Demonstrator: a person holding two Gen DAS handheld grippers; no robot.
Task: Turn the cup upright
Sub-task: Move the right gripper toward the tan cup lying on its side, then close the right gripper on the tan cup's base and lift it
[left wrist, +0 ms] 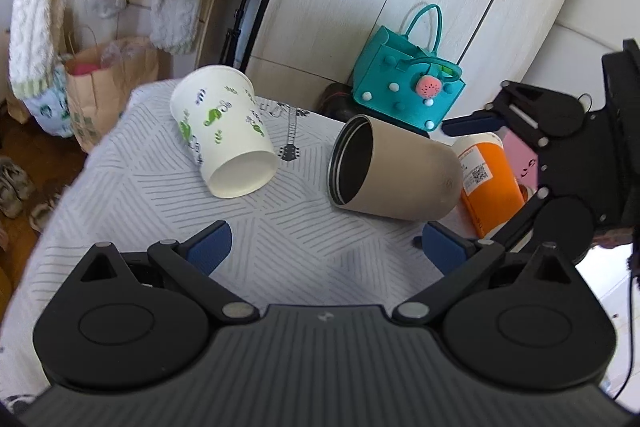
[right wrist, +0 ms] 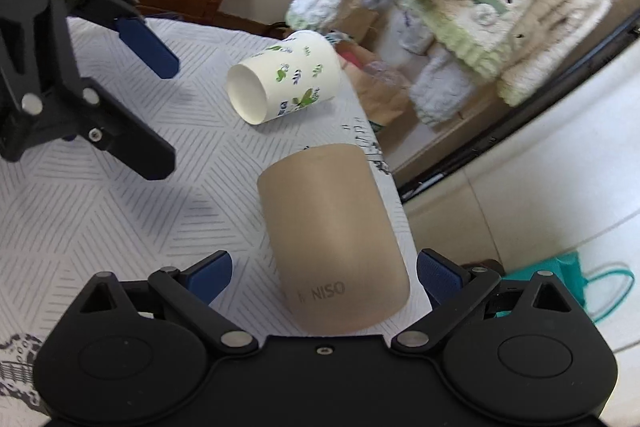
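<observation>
**Tan cup on its side, not flipped yet**

Tan and smooth, the metal cup lies on its side on the striped tablecloth, near the table's edge. In the right wrist view it fills the lower middle of the frame, with its closed bottom end toward the camera. In the left wrist view it sits right of the middle, and its dark open mouth faces left.

The right gripper has its jaws spread wide. The cup's bottom end sits between the two blue pads, but I see a gap on each side, so nothing is held. The left gripper is also spread wide with nothing in it, above bare cloth in the lower middle of its own view.

A white paper cup with green prints lies on its side too, in the upper left of the left view, well apart from the tan one. Behind the tan cup stand an orange bottle and a teal bag.

No cup is upright yet. I think the job is only starting: the right jaws still need to squeeze the tan cup, then turn it mouth-up and set it down.
</observation>
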